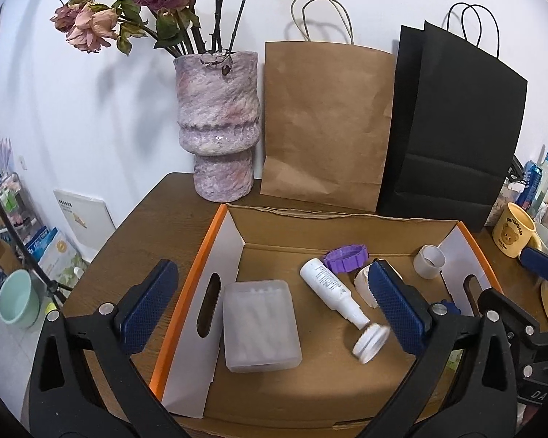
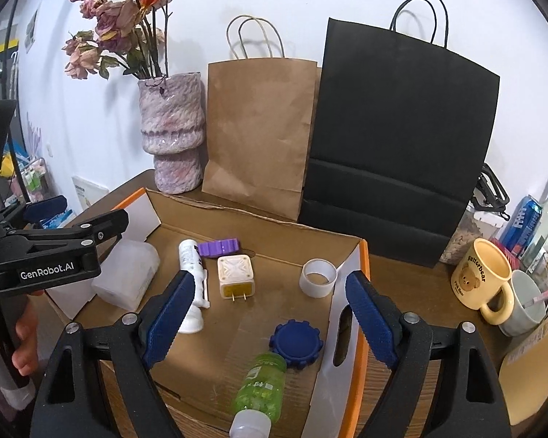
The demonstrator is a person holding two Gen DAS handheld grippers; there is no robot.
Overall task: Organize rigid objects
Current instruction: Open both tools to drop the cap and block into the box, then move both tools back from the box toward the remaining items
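your left gripper (image 1: 274, 303) hangs over the near left part of the cardboard box (image 1: 347, 215), its blue pads spread wide with nothing pressed between them; the frosted plastic case (image 1: 261, 325) and the white bottle (image 1: 328, 288) lie flat on the box floor in the gap below it. the bottle's round white cap (image 1: 370, 339) lies just off its nozzle end. behind the bottle sits a purple toothed ring (image 1: 347, 255), and a white tape roll (image 1: 429, 261) stands near the box's right wall. your right gripper (image 2: 270, 317) is likewise spread apart and empty, poised above the box's right half, where a green bottle (image 2: 263, 387) lies on its side beside a blue toothed lid (image 2: 296, 343) (the two look to be touching). a white plug adapter (image 2: 235, 277) rests further back, prongs toward you. the box sits on a wooden table (image 1: 153, 219), in front of a vase (image 1: 219, 124), a brown paper bag (image 1: 325, 124) and a black paper bag (image 1: 453, 120).
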